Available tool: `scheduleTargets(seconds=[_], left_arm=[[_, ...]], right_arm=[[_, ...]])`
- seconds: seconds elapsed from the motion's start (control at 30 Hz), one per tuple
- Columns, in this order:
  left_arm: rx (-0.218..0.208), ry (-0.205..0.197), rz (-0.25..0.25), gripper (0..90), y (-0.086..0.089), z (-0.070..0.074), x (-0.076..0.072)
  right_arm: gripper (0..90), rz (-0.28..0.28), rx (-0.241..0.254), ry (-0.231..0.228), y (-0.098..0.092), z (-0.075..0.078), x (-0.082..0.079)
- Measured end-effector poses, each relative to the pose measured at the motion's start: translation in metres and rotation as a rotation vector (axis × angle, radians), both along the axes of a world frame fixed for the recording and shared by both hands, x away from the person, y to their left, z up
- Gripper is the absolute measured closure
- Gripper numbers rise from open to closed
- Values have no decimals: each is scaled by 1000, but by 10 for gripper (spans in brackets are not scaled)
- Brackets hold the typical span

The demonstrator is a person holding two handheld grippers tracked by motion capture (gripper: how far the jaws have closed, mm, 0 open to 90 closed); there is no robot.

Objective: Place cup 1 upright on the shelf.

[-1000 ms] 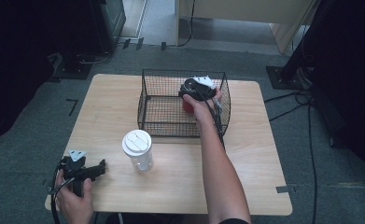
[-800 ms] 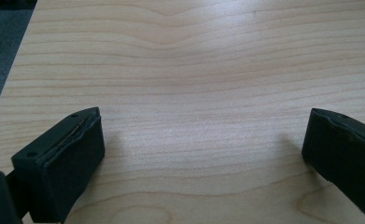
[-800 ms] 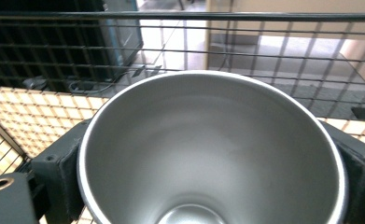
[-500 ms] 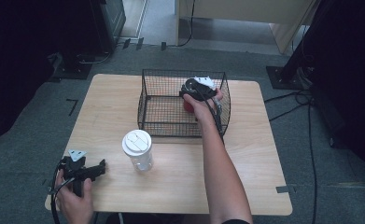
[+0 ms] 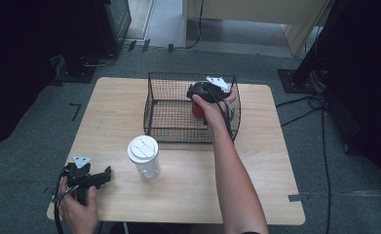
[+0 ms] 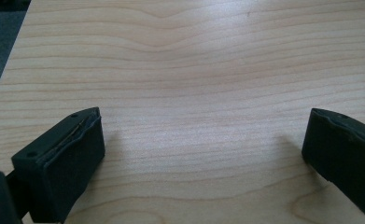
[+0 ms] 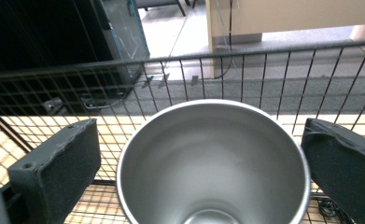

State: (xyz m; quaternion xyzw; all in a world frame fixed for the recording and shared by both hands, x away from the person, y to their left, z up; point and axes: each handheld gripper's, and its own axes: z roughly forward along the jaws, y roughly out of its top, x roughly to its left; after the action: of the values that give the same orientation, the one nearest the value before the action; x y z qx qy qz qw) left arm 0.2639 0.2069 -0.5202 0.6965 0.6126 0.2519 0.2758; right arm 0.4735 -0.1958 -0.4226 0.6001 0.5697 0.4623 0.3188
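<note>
1. The red steel tumbler (image 5: 198, 106) is being left standing upright in the wire basket (image 5: 154, 109), mouth up, long axis vertical.
2. It is being flanked by the right gripper (image 7: 203, 154), whose jaws have just been opening; they are spread clear of the rim (image 7: 213, 106).
3. The left gripper (image 6: 203, 154), jaws spread and empty, is being rested on the bench (image 6: 194, 56), well apart.
</note>
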Motion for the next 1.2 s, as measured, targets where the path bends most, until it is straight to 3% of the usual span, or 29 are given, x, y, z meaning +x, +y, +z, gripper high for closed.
scheduleTargets(seconds=[0.37,0.83,1.07,1.2], left_arm=[[1,2,-1,0,0,0,0],[0,0,-1,0,0,0,0],[-3,-1,2,0,0,0,0],[-3,-1,2,0,0,0,0]], right_arm=[[0,38,-19,-44,-3,23,-20],[0,140,-1,-137,6,56,-66],[0,185,-9,-150,11,55,-89],[0,185,-55,-163,12,46,-103]])
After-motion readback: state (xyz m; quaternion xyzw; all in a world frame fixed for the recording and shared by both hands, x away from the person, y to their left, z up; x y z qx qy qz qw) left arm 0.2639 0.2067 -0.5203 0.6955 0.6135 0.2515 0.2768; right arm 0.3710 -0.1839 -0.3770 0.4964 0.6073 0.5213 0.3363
